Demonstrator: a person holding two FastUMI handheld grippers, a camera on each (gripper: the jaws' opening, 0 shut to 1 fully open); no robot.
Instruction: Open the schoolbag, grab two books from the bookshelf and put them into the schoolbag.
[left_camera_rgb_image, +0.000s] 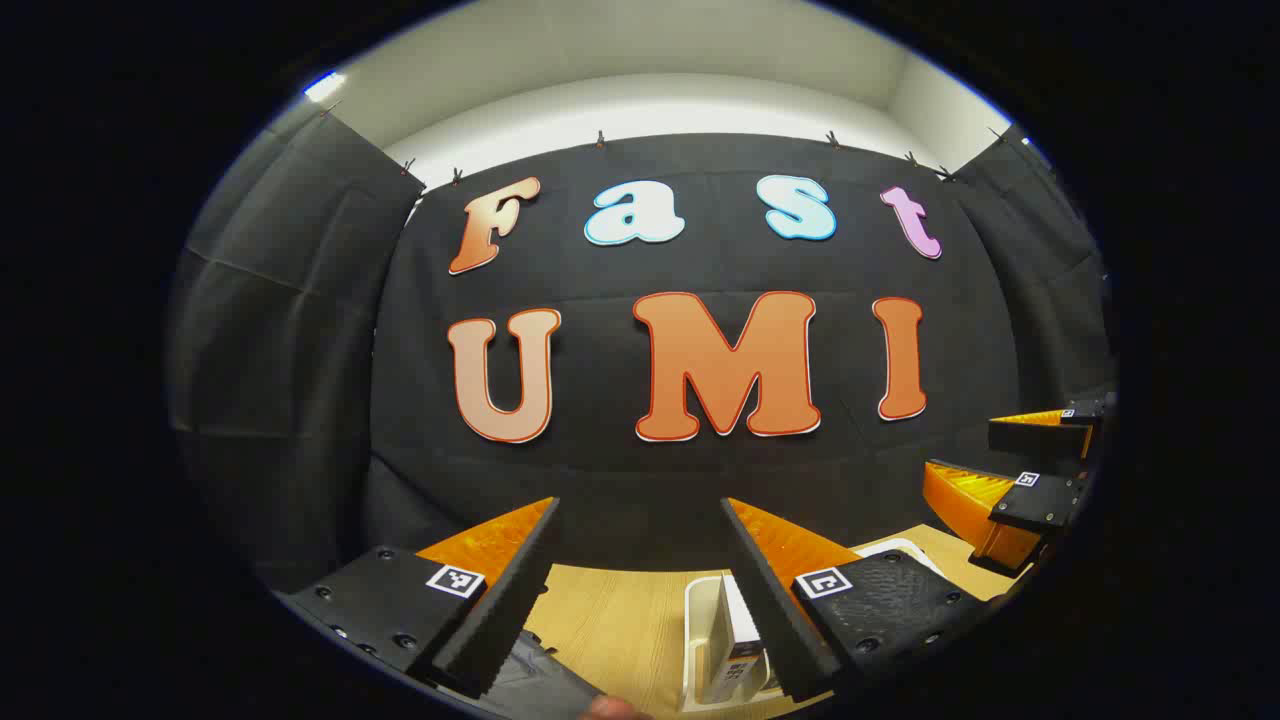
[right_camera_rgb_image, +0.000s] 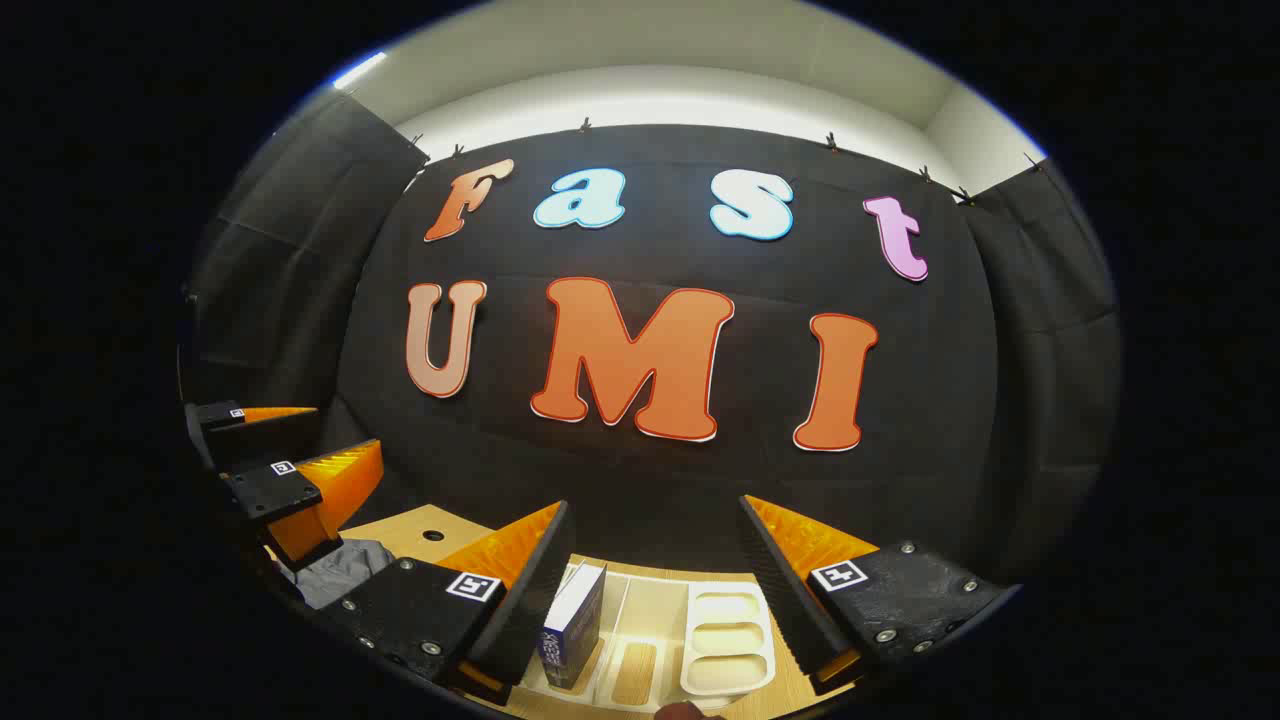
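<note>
Both grippers, left (left_camera_rgb_image: 640, 590) and right (right_camera_rgb_image: 655, 595), jaws wide, ridged wedge fingers; upright book (right_camera_rgb_image: 572, 625) in compartmented plastic bookshelf (right_camera_rgb_image: 725, 640); wood-grain table (left_camera_rgb_image: 610, 620).

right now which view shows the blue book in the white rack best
The right gripper view: the blue book stands upright in the white rack, with its cover and spine both visible. The left gripper view catches just its top edge, beside the right finger of the tongs.
</note>
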